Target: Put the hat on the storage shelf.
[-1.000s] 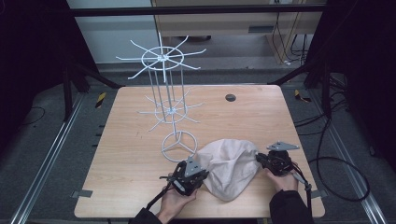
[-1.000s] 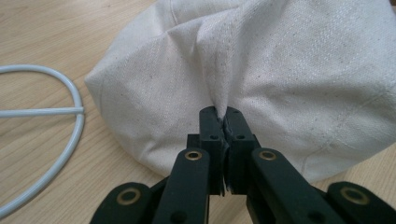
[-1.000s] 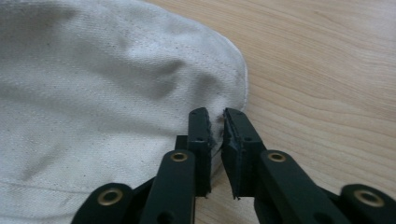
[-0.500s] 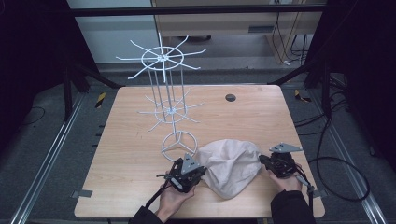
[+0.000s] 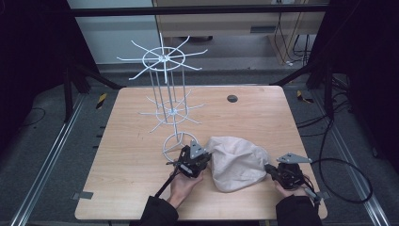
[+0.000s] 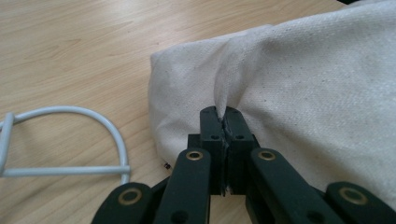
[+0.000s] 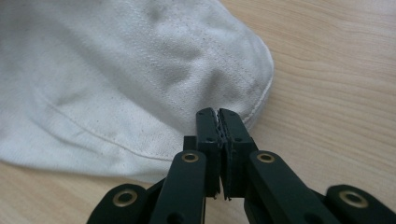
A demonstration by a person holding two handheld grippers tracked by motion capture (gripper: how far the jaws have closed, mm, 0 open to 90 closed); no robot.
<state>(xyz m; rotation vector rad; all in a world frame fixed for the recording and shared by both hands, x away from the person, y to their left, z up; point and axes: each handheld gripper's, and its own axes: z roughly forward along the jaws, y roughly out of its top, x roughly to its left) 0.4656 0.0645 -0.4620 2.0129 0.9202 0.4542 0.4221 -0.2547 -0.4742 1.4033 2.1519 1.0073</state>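
Overhead, both claws, left claw (image 6: 223, 112) and right claw (image 7: 218, 113), pinch the cloth bag (image 5: 237, 161).

The bench (image 5: 141, 141) is pale wood with a fine straight grain and a smooth, slightly satin top. The cloth (image 5: 237, 162) is an off-white woven fabric, matt and a little coarse, with a visible weave, small dark specks and a stitched seam along its hem; it creases softly where it is pinched. The rack (image 5: 164, 94) is thin wire with a smooth white coating, faintly glossy on its round base ring. The left tool (image 6: 224, 116) and the right tool (image 7: 218, 116) look like black matt plastic, with brass-coloured rivets at the joints and ridged inner faces. A grey plate (image 5: 292, 158) on the right tool looks like dull metal.
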